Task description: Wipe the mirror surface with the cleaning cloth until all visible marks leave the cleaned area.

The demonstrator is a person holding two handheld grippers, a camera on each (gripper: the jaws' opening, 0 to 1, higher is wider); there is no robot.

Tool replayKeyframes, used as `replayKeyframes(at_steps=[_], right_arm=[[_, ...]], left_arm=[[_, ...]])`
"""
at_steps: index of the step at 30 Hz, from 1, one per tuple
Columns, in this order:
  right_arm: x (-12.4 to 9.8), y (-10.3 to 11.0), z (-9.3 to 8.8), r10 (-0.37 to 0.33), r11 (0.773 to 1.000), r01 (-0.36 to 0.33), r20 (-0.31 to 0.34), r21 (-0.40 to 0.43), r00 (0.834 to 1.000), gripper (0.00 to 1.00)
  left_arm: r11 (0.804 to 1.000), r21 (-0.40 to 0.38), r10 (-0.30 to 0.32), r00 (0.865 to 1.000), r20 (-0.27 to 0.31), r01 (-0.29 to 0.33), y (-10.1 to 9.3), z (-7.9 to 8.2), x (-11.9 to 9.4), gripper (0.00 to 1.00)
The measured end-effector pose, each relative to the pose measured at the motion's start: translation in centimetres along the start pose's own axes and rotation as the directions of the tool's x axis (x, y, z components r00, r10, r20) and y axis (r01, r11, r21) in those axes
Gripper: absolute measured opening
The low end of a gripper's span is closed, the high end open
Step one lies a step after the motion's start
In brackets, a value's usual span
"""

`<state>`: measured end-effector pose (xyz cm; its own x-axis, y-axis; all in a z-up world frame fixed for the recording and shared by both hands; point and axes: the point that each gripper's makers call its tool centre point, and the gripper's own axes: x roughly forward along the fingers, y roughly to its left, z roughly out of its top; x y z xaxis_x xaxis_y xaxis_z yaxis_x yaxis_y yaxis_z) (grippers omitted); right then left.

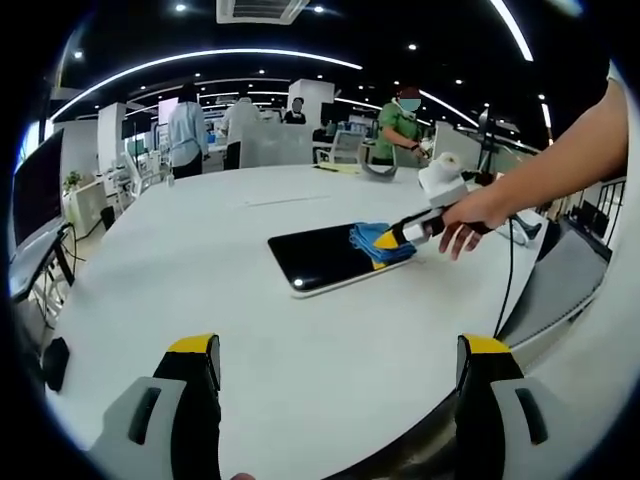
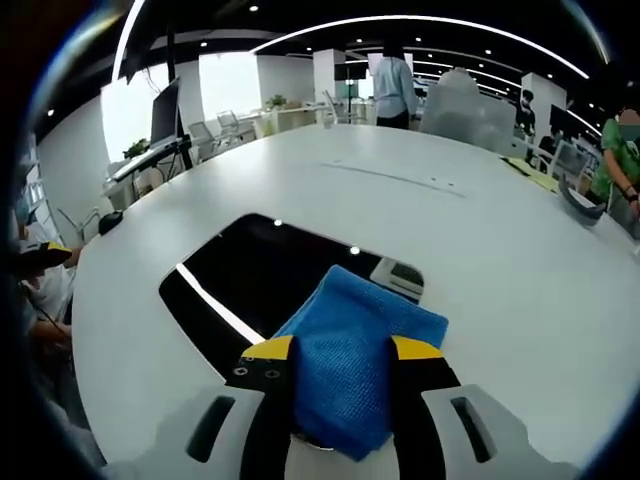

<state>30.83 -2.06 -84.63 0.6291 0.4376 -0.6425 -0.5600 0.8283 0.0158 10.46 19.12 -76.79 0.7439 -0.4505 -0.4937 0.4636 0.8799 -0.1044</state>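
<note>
A dark rectangular mirror [image 1: 318, 255] with a white frame lies flat on the white table [image 1: 200, 260]. In the left gripper view my right gripper [image 1: 385, 240], held in a hand, presses a blue cloth [image 1: 372, 241] onto the mirror's right end. My left gripper [image 1: 340, 350] stands open well short of the mirror, nothing between its yellow-tipped fingers. In the right gripper view the blue cloth [image 2: 350, 350] sits pinched between the jaws of the right gripper [image 2: 342, 347], resting on the mirror [image 2: 255, 275], which reflects ceiling lights.
Several people stand or sit at the far side of the room, one in green [image 1: 402, 122] near the table's far edge. A cable [image 1: 510, 270] hangs off the table's right edge. A monitor [image 1: 38, 190] stands at the left.
</note>
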Motion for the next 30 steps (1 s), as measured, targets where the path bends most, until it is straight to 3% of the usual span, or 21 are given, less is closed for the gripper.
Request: replayKeyframes(at_steps=[30], right_arm=[[-1.0,1.2,-0.9,0.002,1.0,-0.002,-0.007,-0.004,1.0,0.34]], left_arm=[[1.0,0.004,0.016,1.0,0.004,-0.016,0.3,-0.2,-1.2,0.99]])
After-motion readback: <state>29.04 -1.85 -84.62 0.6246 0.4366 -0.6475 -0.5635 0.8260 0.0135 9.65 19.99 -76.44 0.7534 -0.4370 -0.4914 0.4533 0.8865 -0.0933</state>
